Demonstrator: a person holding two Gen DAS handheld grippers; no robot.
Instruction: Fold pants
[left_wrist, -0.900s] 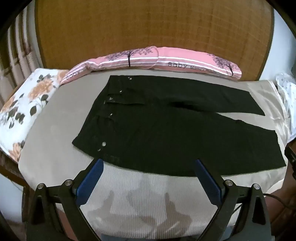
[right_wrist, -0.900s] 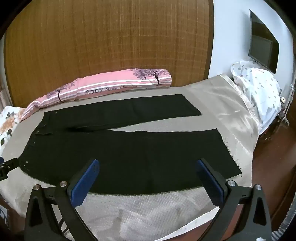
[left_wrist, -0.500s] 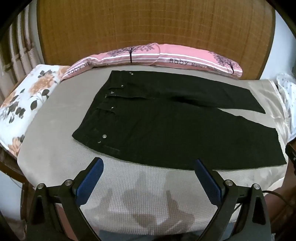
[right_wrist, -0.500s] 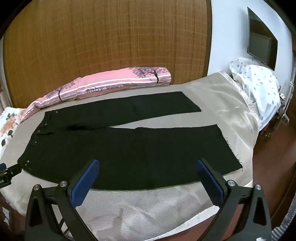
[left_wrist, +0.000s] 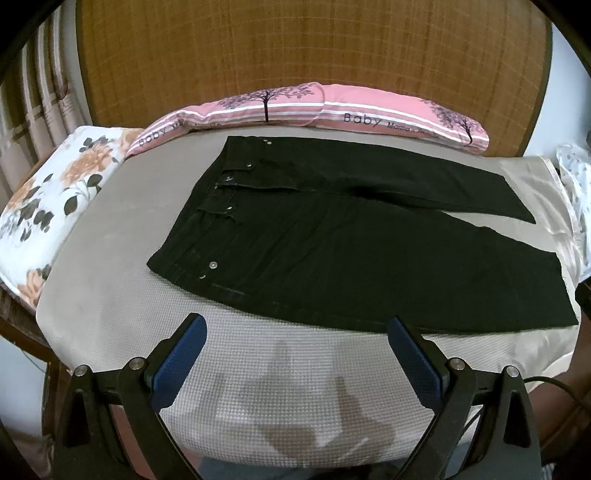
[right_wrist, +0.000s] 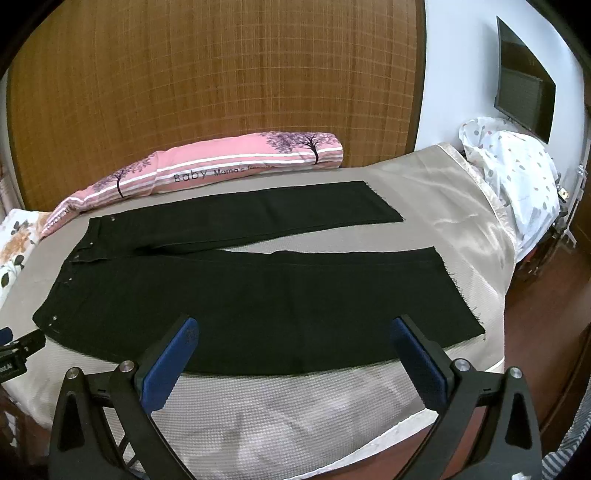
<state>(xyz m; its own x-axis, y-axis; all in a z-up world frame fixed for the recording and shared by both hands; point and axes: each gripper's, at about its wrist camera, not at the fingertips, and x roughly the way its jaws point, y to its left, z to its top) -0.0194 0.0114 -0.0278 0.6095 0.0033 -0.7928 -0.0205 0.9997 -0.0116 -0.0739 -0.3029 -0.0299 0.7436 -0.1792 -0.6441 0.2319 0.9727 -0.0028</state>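
- Both pairs of jaws stand wide apart and hold nothing: the left gripper (left_wrist: 295, 334) and the right gripper (right_wrist: 293, 332) each hang over the near edge of the bed (left_wrist: 110, 295), above its pale waffle-textured cover.
- Blue pads line the inner faces of the fingers (left_wrist: 177, 363) on the left gripper; the right gripper's fingers (right_wrist: 166, 365) carry the same.
- Black pants (left_wrist: 332, 251) lie flat and unfolded on the bed, waistband to the left, legs running to the right.
- Seen from the right wrist, the pants (right_wrist: 258, 295) have their two legs spread in a narrow V, with a strip of cover showing between them; the near leg's hem is frayed and ends close to the bed's right edge.
- Silver studs and a button show along the waistband and fly in the left wrist view.
- Neither gripper touches the pants; the near leg's edge lies just beyond the fingertips in both views.
- A long pink bolster (left_wrist: 332, 110) printed with trees and the word "Baby" rests along the far side of the bed, against a woven brown panel (right_wrist: 221, 74).
- A floral pillow (left_wrist: 55, 192) sits at the left end, a spotted white pillow (right_wrist: 517, 173) at the right end.
- A dark screen (right_wrist: 524, 81) hangs on the wall above the spotted pillow.
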